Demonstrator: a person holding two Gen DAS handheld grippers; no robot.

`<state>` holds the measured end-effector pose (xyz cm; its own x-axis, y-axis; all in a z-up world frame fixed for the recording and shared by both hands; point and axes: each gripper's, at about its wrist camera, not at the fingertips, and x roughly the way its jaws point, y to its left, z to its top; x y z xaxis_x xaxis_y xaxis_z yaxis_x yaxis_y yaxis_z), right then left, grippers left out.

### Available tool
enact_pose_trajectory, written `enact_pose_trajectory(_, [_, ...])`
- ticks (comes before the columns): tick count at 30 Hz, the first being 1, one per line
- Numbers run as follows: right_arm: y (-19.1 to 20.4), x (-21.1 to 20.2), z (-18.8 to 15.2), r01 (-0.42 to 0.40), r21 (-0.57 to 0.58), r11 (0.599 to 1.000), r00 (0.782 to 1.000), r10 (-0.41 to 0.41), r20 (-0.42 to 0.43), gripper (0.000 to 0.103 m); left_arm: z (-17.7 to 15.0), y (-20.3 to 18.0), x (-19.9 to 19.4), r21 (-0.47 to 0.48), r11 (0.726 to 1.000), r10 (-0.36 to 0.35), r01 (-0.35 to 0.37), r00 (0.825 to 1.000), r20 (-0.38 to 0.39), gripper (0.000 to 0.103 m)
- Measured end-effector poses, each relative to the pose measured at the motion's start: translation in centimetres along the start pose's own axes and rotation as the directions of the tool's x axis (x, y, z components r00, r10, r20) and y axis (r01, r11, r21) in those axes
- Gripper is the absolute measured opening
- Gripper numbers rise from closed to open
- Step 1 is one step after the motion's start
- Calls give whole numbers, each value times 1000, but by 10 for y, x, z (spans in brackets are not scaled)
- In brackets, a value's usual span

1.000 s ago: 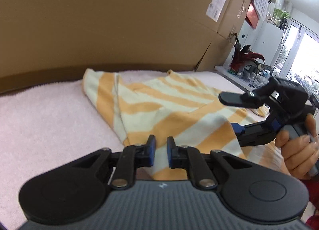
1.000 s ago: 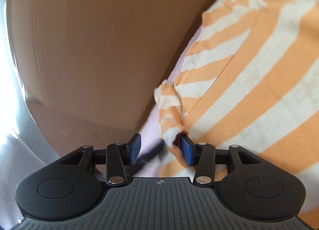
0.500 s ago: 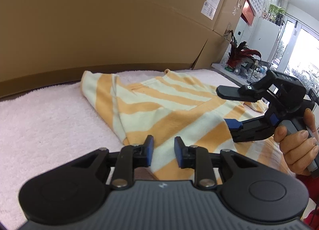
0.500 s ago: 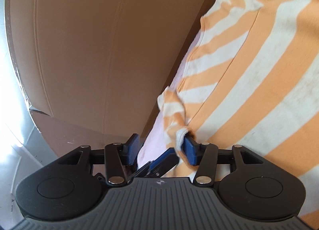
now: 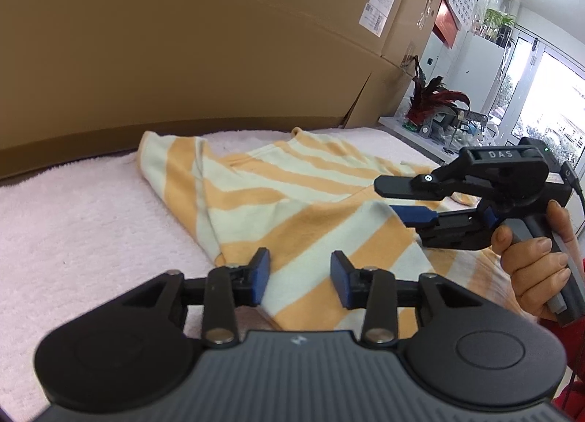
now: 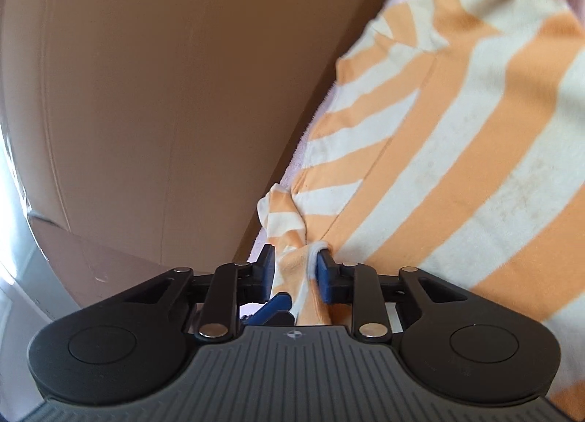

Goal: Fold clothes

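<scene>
An orange-and-cream striped garment [image 5: 292, 195] lies partly folded on a pink fluffy cover [image 5: 91, 210]. My left gripper [image 5: 299, 281] hovers over the garment's near corner. Its jaws are opening, and the cloth lies beneath the gap with neither pad pressing on it. A hand [image 5: 530, 268] holds my right gripper [image 5: 391, 200] at the garment's right side. In the right wrist view the right gripper [image 6: 296, 270] is closing, and a bunched fold at the edge of the garment [image 6: 457, 166] is pinched between its blue pads.
Large cardboard boxes [image 5: 182, 38] wall off the far side of the cover and also fill the left of the right wrist view [image 6: 164, 93]. A white counter with a red plant [image 5: 435, 100] stands at the back right, near bright windows.
The left jaws have spread apart over the garment's near corner. The right jaws have narrowed onto the bunched fabric that hung loosely between them before. Neither hand has shifted much.
</scene>
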<state>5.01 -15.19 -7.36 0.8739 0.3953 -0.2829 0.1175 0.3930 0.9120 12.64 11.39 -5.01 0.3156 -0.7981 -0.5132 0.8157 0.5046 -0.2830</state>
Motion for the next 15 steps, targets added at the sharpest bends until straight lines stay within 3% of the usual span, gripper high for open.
enact_pose_trajectory(4, [35,-15,-12,112,-189,976,986,-85,144,30,0,0,-1,1,1000,-3,3,1000,-1,44])
enact_pose_trajectory(7, [43,-28,-12,20,-280,960,994,10,108,31,0,-1,-1,8,1000,-7,7,1000,-1,47])
enact_pose_trajectory(8, [43,-17,-10,-30,-253,967,999,40,31,31,0,-1,-1,10,1000,-8,8,1000,-2,48])
enact_pose_trajectory(13, [16,28,2,-47,-69,997,992,39,-119,31,1,0,-1,-2,1000,-15,15,1000,0,48])
enact_pose_trajectory(14, [12,25,5,-20,-63,998,996,14,-88,26,1,0,-1,0,1000,-15,15,1000,-1,48])
enact_pose_trajectory(15, [7,21,8,7,-57,998,998,-10,-57,6,1,-1,-1,1,1000,-15,15,1000,-1,49])
